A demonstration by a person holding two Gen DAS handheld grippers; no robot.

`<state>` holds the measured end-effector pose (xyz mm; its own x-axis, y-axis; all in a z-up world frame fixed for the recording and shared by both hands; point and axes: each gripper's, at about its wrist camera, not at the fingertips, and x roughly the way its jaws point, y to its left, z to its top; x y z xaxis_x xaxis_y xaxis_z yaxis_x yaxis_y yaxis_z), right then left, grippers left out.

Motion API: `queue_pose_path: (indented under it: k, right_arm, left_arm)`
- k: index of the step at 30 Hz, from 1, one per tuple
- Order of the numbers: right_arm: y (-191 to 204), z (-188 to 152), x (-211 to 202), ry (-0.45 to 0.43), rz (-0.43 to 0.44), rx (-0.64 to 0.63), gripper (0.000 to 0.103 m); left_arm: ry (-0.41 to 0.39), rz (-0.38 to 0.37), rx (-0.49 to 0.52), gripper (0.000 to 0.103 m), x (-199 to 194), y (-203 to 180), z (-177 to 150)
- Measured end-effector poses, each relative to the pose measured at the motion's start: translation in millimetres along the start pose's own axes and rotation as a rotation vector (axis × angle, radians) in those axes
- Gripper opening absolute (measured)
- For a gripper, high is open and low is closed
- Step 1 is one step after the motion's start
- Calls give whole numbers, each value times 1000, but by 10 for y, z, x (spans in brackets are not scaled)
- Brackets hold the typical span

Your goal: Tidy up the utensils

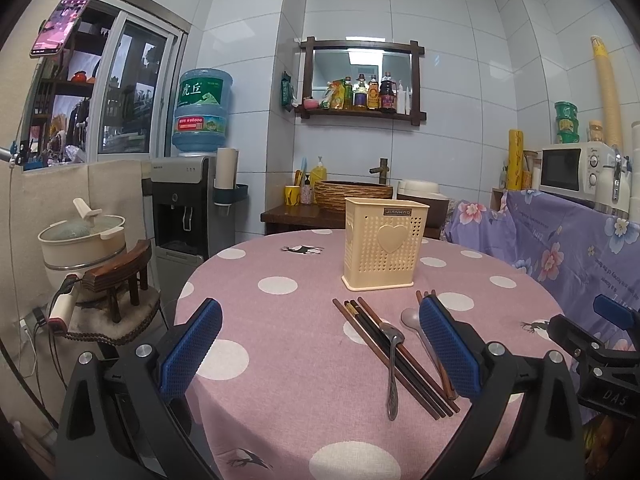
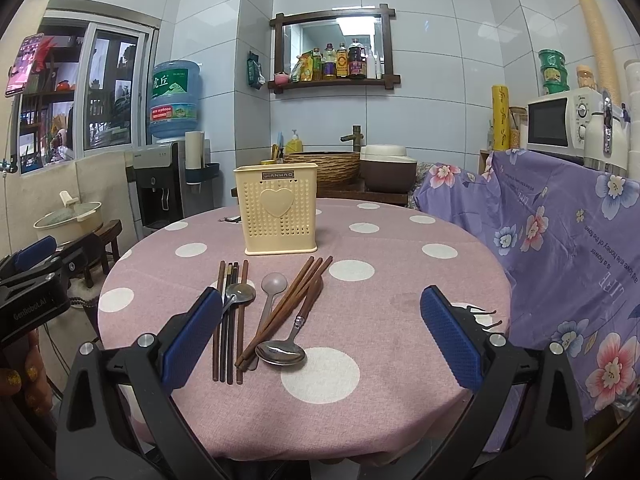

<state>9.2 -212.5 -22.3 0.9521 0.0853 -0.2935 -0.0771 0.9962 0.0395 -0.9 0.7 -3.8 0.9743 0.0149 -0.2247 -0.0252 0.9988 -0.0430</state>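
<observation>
A cream perforated utensil holder (image 1: 383, 243) (image 2: 279, 212) stands upright on the round pink dotted table (image 1: 280, 368) (image 2: 392, 312). In front of it lie dark chopsticks (image 2: 229, 320) (image 1: 394, 356), a small metal spoon (image 2: 239, 293) (image 1: 393, 364), a pale plastic spoon (image 2: 273, 285) (image 1: 412, 317), brown chopsticks (image 2: 286, 308) and a large metal spoon with a brown handle (image 2: 282, 354). My left gripper (image 1: 320, 320) is open and empty above the table's near left. My right gripper (image 2: 320, 320) is open and empty above the utensils.
A purple floral cloth (image 2: 560, 240) covers the counter at right, with a microwave (image 2: 560, 124) on it. A water dispenser (image 1: 188, 196), a pot (image 1: 82, 240) and a small stool (image 1: 120, 280) stand at left. A basket basin (image 2: 326, 166) sits behind the table.
</observation>
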Motion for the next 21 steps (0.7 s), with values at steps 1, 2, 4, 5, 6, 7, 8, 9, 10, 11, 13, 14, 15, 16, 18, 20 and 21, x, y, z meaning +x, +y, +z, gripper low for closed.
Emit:
queue_pose_path:
  k: [1, 2, 4, 5, 6, 7, 8, 9, 10, 11, 13, 14, 15, 16, 18, 20, 21]
  right_arm:
    - [-6, 2, 1, -1, 0, 0, 98]
    - [-2, -2, -2, -1, 0, -1, 98]
    - [-4, 0, 0, 0, 1, 2, 98]
    - [-3, 3, 1, 0, 0, 2, 98]
    - [0, 0, 0, 0, -1, 2, 98]
    - [2, -1, 0, 0, -1, 1, 98]
    - [1, -2, 0, 0, -1, 2, 98]
    - [-1, 0, 1, 0, -1, 2, 98]
    - [1, -1, 1, 1, 0, 2, 98]
    - [0, 0, 2, 1, 0, 1, 98]
    - [-17, 8, 12, 1, -1, 2, 98]
    - [-15, 6, 10, 2, 0, 3, 98]
    - [-16, 6, 12, 1, 0, 3, 98]
    - [-17, 8, 13, 1, -1, 2, 98]
    - [-19, 8, 14, 2, 0, 3, 98]
    - [-19, 8, 17, 4, 0, 5, 98]
    - [-23, 6, 19, 5, 0, 5, 98]
  left_arm:
    - [1, 1, 0, 98, 19, -7, 5]
    - [2, 2, -1, 98, 20, -6, 3]
    - [3, 3, -1, 98, 24, -9, -4]
    - [4, 4, -1, 98, 26, -13, -7]
    - [5, 3, 0, 98, 26, -16, -11]
    - [5, 2, 0, 98, 26, -21, -14]
    - [5, 3, 1, 98, 25, -25, -18]
    - [5, 2, 1, 98, 25, -29, -21]
    - [5, 2, 2, 98, 24, -33, -25]
    - [5, 0, 3, 98, 16, -26, -10]
    - [5, 2, 0, 98, 26, 1, 4]
    - [6, 2, 0, 98, 28, 4, 2]
    - [7, 3, -1, 98, 29, 7, 0]
    - [9, 3, -1, 98, 30, 11, -2]
    - [12, 4, -2, 98, 27, 21, -5]
    - [13, 6, -1, 98, 41, 4, 2]
    - [15, 7, -2, 98, 44, 3, 1]
